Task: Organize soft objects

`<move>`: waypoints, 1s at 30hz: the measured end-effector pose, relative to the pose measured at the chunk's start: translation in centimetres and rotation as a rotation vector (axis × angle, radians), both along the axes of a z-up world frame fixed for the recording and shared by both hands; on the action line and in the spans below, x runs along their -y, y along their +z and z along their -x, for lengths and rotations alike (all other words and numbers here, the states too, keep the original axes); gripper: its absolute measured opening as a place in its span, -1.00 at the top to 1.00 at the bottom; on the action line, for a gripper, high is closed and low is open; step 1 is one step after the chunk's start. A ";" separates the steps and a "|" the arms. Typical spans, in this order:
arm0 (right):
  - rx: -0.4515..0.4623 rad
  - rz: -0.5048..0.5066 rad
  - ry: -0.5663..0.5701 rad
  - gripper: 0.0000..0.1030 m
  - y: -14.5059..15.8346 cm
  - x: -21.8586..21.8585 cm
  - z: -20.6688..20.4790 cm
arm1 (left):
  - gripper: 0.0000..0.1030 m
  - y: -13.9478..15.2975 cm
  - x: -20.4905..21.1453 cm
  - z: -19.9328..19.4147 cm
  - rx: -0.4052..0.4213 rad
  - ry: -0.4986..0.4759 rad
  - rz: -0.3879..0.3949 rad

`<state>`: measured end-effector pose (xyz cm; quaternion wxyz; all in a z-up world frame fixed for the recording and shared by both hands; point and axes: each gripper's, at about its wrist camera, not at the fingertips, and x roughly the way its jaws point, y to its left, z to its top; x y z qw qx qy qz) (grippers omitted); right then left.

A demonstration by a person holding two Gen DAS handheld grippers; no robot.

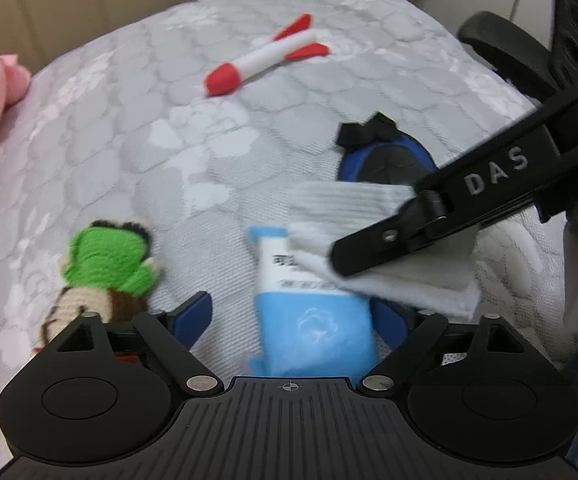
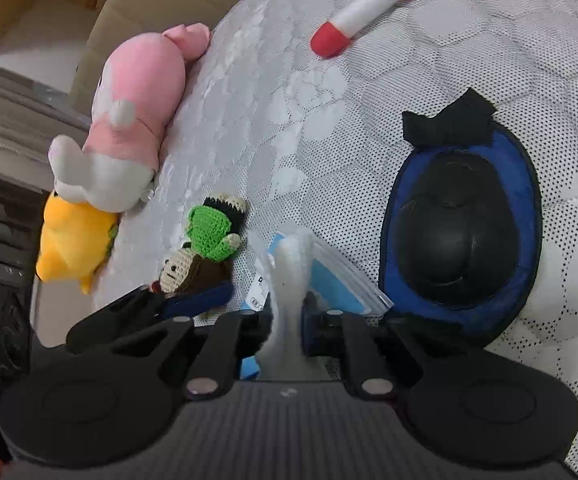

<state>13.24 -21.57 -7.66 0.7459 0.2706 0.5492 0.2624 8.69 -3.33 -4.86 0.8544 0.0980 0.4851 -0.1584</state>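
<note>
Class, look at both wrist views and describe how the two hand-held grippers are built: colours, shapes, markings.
Both look alike. The left hand-held gripper has a black ribbed body, two round black discs, silver pivot screws, black linkage bars and blue finger pads, with a small crosshair mark at centre. The right hand-held gripper shows the same build; seen from the left view, its black side carries raised letters "DAS". No sleeves or cables are clearly visible.

A grey quilted mattress (image 2: 269, 80) carries the things. A red-and-white plush rocket (image 2: 373, 4) lies at 12 o'clock, a blue-rimmed black pad (image 2: 461, 224) at 3, a crocheted doll (image 2: 205, 252) centrally, and pink (image 2: 137, 92) and yellow (image 2: 73, 240) plush toys at 9.
</note>
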 end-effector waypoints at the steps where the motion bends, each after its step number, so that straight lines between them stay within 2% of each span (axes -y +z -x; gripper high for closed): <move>1: 0.009 0.019 -0.007 0.72 0.1 0.0 0.1 | -0.82 0.7 -0.7 0.2 0.010 0.025 0.018; 4: 0.058 0.147 -0.040 0.71 0.6 0.2 0.3 | -0.84 2.7 -3.1 0.7 0.054 0.106 0.089; 6: 0.077 0.161 -0.065 0.71 0.9 0.7 0.3 | -0.93 3.6 -4.9 0.7 0.096 0.170 0.109; 7: 0.082 0.149 -0.077 0.71 1.0 1.0 0.3 | -0.94 3.9 -5.8 0.3 0.119 0.207 0.089; 10: 0.090 0.119 -0.116 0.71 1.3 1.8 0.1 | -0.98 3.6 -7.9 -1.8 0.164 0.325 -0.049; 12: 0.092 0.102 -0.137 0.68 1.4 2.3 0.0 | -0.98 2.3 -8.9 -3.6 0.132 0.358 -0.114; 16: 0.082 0.080 -0.116 0.68 1.2 1.9 -0.1 | -0.98 -1.5 -8.6 -5.7 -0.002 0.294 -0.171; 19: 0.075 0.064 -0.100 0.68 1.0 1.7 -0.1 | -0.95 -2.8 -7.9 -5.5 -0.077 0.261 -0.119; 21: 0.070 0.049 -0.080 0.68 0.9 1.4 -0.1 | -0.57 -2.4 -7.3 -5.1 -0.098 0.248 -0.100; 22: 0.068 0.028 -0.041 0.68 0.9 0.7 0.2 | -0.53 -2.1 -7.2 -4.8 -0.108 0.250 -0.077; 26: 0.103 0.059 0.096 0.68 1.1 -2.1 1.2 | -0.54 -1.1 -7.7 -3.8 -0.178 0.277 0.083; 27: 0.114 0.073 0.129 0.68 1.2 -2.8 1.5 | -0.53 -1.1 -7.5 -3.6 -0.191 0.277 0.102; 30: 0.106 0.094 0.127 0.77 1.1 -2.8 1.5 | -0.57 -1.0 -6.3 -3.1 -0.181 0.245 0.061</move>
